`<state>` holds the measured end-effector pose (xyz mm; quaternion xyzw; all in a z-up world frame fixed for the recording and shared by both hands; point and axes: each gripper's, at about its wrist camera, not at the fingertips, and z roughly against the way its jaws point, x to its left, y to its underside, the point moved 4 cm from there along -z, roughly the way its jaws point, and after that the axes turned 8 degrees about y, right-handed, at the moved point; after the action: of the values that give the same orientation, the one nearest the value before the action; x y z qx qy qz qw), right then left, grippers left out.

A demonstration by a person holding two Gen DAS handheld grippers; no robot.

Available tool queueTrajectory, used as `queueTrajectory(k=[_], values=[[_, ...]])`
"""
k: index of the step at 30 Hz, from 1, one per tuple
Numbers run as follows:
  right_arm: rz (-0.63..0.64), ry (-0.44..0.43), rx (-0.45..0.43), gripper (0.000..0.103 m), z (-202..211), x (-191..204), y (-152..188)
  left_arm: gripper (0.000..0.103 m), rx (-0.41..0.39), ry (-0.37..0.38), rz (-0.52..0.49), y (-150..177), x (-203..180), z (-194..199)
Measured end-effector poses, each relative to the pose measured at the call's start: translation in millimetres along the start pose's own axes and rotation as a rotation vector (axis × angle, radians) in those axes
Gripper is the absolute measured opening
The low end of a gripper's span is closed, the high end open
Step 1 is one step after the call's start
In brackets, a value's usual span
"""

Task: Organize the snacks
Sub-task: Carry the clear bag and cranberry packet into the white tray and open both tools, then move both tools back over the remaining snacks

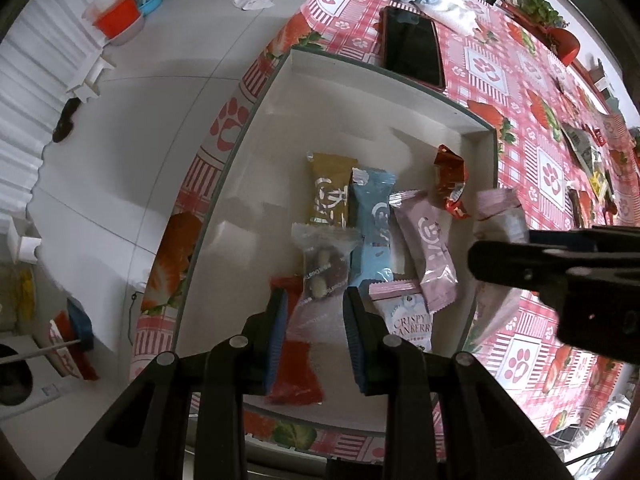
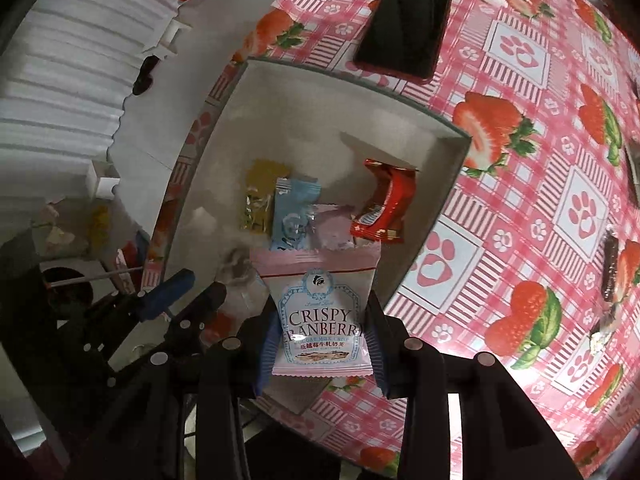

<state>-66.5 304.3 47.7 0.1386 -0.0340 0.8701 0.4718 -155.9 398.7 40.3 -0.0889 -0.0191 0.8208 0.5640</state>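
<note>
- My right gripper (image 2: pixel 320 340) is clamped on a pink-and-white Crispy Cranberry packet (image 2: pixel 320 312), held upright between both pads over the near edge of the white tray (image 2: pixel 440 128).
- My left gripper (image 1: pixel 316 332) hangs over the tray's near end with its blue-padded fingers (image 1: pixel 276 340) apart and nothing between them; a red packet (image 1: pixel 296 376) lies flat just below them.
- A second Crispy Cranberry packet (image 1: pixel 408 316) lies in the tray beside my left gripper's right finger.
- Further in lie a clear packet of nuts (image 1: pixel 324 264), a mustard-yellow packet (image 1: pixel 330 188), a light blue packet (image 1: pixel 372 224) overlapping it, and a pale pink packet (image 1: pixel 428 248), all touching or close together.
- A crumpled red wrapper (image 1: pixel 452 180) sits toward the tray's right wall, a little apart from that cluster.
- The tray rests on a pink checked tablecloth (image 2: pixel 520 208) printed with strawberries and paw prints.
- A black phone (image 2: pixel 404 28) lies on the cloth just beyond the tray's far edge.
- More wrapped snacks (image 1: pixel 580 148) lie on the cloth well to the right.
</note>
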Motion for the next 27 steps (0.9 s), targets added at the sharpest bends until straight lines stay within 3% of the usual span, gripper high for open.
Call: queueTrajectory(k=[6, 8, 10, 13, 18, 20, 27], values=[[0.008, 0.006, 0.019, 0.041, -12, 7, -3, 0.032, 0.005, -0.001, -0.005, 1, 2, -3], [0.013, 0.002, 0.029, 0.042, -14, 8, -2, 0.041, 0.011, -0.002, -0.010, 3, 2, -4], [0.014, 0.004, 0.033, 0.052, -16, 8, -1, 0.060, 0.008, -0.011, -0.006, 4, 2, -4], [-0.001, 0.007, 0.026, 0.076, -16, 5, 0, 0.067, 0.003, -0.012, -0.005, 5, 1, -2], [-0.043, 0.019, 0.040, 0.079, -18, -15, 9, 0.072, 0.019, -0.018, -0.025, 7, -6, -4], [-0.075, 0.024, 0.050, 0.102, -20, -32, 17, 0.073, 0.026, -0.018, -0.041, 8, -11, -5], [-0.260, 0.065, 0.103, 0.103, -33, -109, 62, 0.074, 0.049, -0.010, -0.116, 10, -42, -11]])
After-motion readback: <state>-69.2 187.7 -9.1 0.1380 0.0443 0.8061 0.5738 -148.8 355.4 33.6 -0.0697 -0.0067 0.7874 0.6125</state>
